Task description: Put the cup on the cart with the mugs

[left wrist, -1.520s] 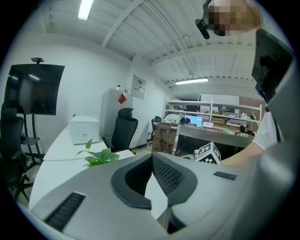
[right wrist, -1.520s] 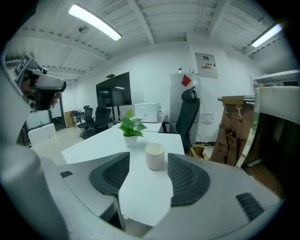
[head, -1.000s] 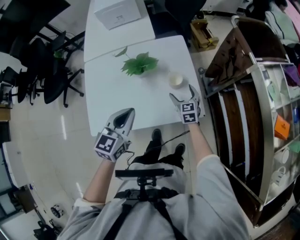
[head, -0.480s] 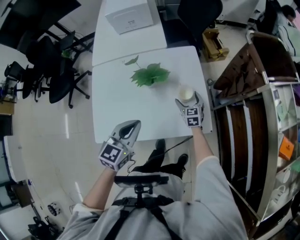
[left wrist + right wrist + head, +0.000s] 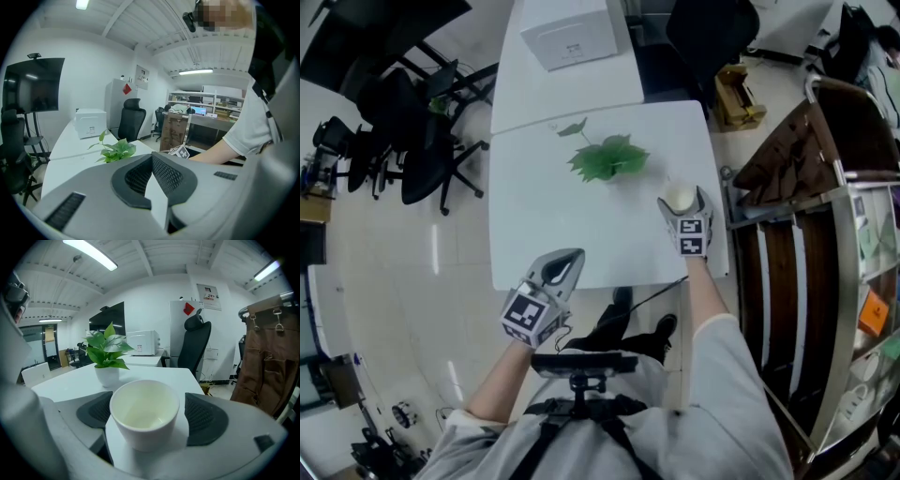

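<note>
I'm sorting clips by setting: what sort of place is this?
Most likely an office: white desks, black swivel chairs and a large dark screen on a stand.

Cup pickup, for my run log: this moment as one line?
right gripper: open, jaws just opened wider | cup: upright on table between jaws, ungripped | left gripper: shut, empty | stage: pre-grasp
</note>
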Motion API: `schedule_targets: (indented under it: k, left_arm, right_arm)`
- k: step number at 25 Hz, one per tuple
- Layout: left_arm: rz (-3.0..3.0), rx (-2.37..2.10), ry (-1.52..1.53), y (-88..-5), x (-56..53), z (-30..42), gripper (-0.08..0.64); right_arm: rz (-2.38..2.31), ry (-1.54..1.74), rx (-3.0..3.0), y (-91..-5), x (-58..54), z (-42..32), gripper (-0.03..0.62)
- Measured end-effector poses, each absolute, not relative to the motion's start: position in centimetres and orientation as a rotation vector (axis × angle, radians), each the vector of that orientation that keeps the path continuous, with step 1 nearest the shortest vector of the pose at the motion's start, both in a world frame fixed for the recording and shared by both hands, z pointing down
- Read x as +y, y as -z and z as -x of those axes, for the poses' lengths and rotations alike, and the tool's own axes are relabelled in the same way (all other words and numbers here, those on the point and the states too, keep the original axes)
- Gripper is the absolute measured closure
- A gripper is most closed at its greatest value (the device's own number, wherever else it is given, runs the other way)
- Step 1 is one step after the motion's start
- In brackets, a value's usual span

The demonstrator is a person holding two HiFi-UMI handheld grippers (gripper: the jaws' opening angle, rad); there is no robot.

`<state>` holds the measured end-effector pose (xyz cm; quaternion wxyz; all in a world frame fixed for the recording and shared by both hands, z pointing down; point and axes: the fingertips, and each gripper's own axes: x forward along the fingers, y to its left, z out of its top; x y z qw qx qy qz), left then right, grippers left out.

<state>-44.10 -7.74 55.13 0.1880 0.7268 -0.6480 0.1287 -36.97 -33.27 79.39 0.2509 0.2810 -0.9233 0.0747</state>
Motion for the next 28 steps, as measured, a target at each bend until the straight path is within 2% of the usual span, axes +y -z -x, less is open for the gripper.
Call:
schedule_targets:
  k: [1, 2, 3, 15, 28]
  left_arm:
    - [-2.047, -1.824, -0.360, -55.2, -7.8, 44.2, 0.557]
    - [-2.049, -1.824, -0.356, -55.2, -7.8, 44.3, 0.557]
    - [-2.054, -1.824, -0.355, -55.3, -7.8, 44.3, 0.557]
    - [-1.989, -1.840, -0.337, -55.6, -7.1, 45.1, 0.557]
    - [-2.041, -1.914, -0.227, -54.6, -7.7, 45.2, 0.557]
  right_arm:
    - [-0.764, -0.202, -2.513, -79.4, -33.3, 37.0, 0.112]
    - [-0.761, -0.201, -2.514, -79.4, -33.3, 37.0, 0.153]
    - [-0.756, -0.199, -2.516, -79.3, -33.3, 37.1, 0.165]
    - [-0.674, -0.172, -2.562, -76.7, -32.3, 37.9, 0.170]
    - [-0.606, -0.174, -2.606, -63.0, -27.1, 35.3, 0.170]
